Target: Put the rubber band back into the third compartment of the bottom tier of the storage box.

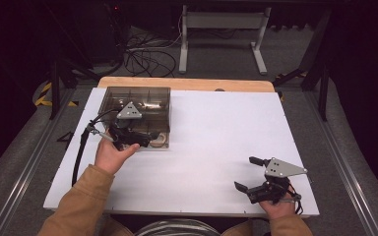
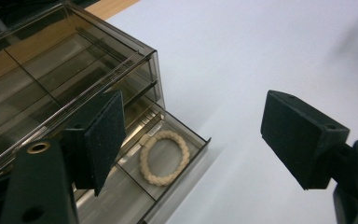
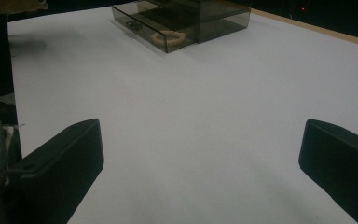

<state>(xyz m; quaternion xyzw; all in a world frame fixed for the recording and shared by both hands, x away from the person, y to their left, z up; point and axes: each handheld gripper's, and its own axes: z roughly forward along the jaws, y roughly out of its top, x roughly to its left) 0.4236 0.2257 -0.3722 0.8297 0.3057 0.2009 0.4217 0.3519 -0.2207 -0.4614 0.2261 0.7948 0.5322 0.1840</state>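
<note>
The white bench (image 1: 211,147) carries a smoky transparent drawer organizer (image 1: 138,101) near its far left corner, with its bottom drawer (image 2: 177,163) pulled out toward the near edge. In the drawer's right-hand compartment lies a cream beaded bracelet (image 2: 164,157), flat and free. The left tongs (image 2: 191,140) hang over the open drawer with their jaws spread wide and nothing between them; one pad sits above the drawer, the other out over bare bench. The right tongs (image 1: 250,173) rest by the near right corner, also wide open and empty, well apart from the organizer. The step in hand looks like reaching for the bracelet. The next move likely calls for lowering the left tongs into the compartment, straddling the bead ring's edge without knocking the drawer wall, then closing.
</note>
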